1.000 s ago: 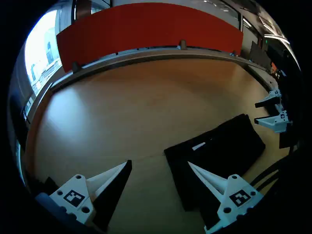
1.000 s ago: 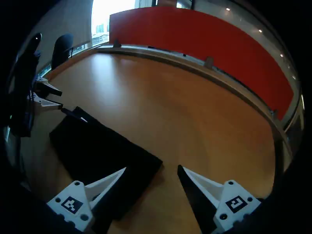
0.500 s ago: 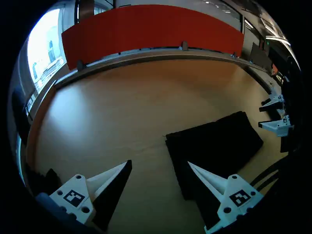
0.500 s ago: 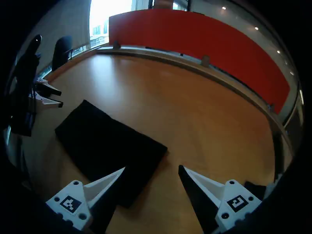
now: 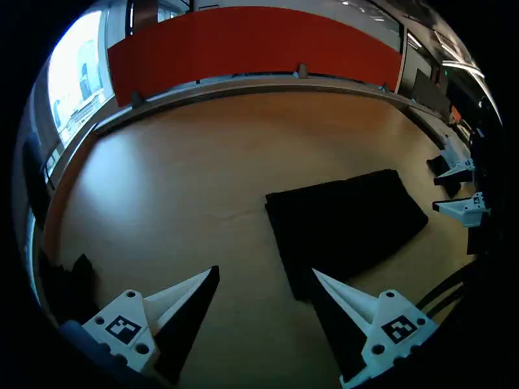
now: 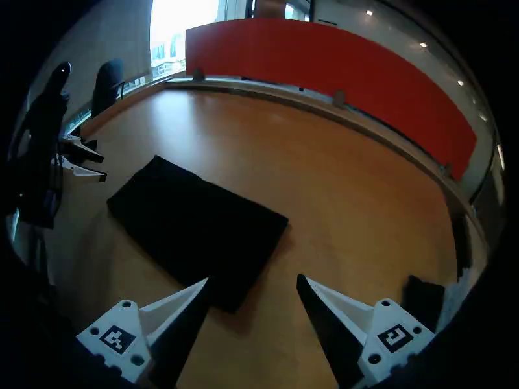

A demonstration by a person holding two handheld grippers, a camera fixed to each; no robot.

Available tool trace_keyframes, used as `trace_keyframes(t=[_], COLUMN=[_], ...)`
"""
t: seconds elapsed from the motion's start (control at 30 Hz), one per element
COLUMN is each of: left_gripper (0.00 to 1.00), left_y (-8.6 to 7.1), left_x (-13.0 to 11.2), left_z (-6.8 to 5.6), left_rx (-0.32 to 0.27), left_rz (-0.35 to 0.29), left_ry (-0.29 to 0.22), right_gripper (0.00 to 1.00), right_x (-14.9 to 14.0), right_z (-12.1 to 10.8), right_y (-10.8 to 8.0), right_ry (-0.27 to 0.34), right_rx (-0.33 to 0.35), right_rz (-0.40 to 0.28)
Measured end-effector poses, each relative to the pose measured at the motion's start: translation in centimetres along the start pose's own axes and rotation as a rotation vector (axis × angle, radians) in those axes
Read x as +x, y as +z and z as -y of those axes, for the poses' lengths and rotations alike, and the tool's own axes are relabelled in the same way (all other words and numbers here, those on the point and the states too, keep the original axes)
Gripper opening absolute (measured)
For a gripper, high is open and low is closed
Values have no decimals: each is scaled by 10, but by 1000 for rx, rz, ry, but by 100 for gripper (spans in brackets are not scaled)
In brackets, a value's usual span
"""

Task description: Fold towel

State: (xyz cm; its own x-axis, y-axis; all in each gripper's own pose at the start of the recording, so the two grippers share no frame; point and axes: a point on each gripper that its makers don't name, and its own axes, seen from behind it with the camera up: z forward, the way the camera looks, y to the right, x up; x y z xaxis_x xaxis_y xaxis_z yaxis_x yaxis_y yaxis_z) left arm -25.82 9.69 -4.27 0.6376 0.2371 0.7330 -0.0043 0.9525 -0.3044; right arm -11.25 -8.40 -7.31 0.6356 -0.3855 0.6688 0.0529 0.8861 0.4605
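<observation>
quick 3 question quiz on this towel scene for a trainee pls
1. True or false: the left gripper and right gripper are both open, holding nothing.
2. The black towel is: A) lying flat on the wooden table; B) hanging off the table's edge; C) lifted by one gripper.
3. Fill in: the partition behind the table is ___ in colour.
Key: 1 true; 2 A; 3 red.

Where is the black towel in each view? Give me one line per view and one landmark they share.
Left gripper view: the black towel lies flat on the wooden table, right of centre.
Right gripper view: the towel lies left of centre on the same table.
Shared landmark: the red partition along the table's far edge, across the top of both views.
</observation>
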Motion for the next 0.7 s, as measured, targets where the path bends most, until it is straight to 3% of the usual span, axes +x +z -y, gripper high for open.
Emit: trace_keyframes(t=[0.3,0.7], left_gripper=[95,95], left_y=[-9,-32], left_x=[-12,-22], left_z=[-1,14], left_rx=[8,61], left_rz=[5,-16], left_ry=[-21,-98], right_gripper=[95,95], right_x=[-5,-7], right_z=[3,10], right_y=[-5,-2], right_ry=[-13,-98], right_rx=[20,91], right_rz=[-6,-4])
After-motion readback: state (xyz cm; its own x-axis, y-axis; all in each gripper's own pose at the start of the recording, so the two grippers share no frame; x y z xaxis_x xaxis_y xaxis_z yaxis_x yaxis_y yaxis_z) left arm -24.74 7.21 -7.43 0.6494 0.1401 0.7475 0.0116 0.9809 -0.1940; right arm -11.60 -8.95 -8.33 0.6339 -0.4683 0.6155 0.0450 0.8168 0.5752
